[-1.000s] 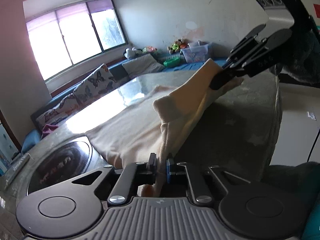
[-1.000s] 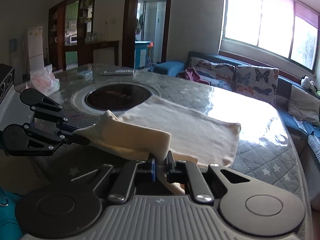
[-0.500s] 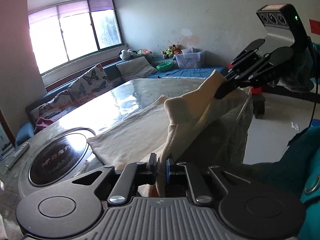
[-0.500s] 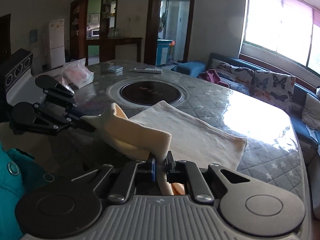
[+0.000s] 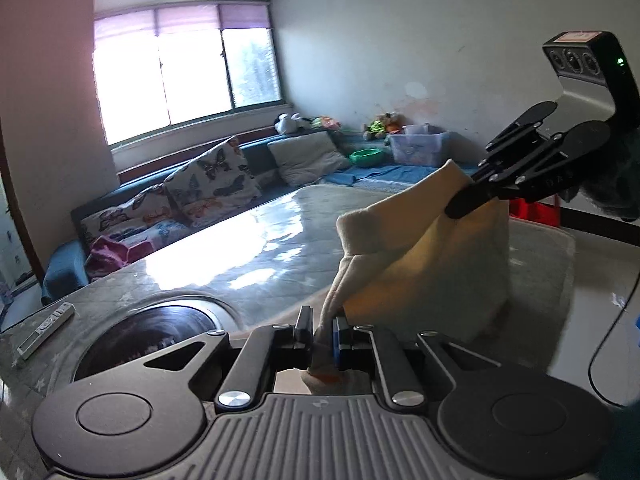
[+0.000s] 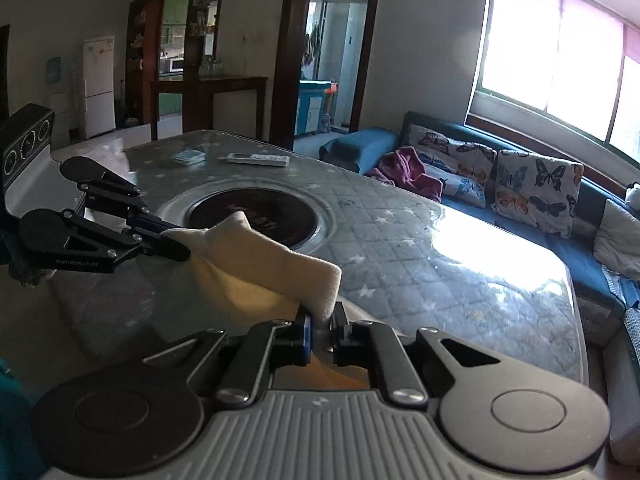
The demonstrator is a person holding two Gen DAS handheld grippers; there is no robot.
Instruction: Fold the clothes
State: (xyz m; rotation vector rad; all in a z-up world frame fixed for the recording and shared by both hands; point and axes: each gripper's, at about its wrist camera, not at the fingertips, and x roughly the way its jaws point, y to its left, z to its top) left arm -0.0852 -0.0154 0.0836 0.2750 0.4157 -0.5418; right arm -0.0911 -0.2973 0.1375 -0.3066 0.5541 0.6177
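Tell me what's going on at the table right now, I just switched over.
A person is folding a cream fleece cloth with two handheld claws. The left claw and the right claw are each shut on a part of the cloth's edge, holding it stretched between them above the quilted grey table cover. The cloth hangs in the air; no fold has been laid down yet.

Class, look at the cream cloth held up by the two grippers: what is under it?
Under the cloth lies the quilted table, with the round dark cooktop behind. The table strip directly beneath is hidden by the hanging cloth and the grippers.
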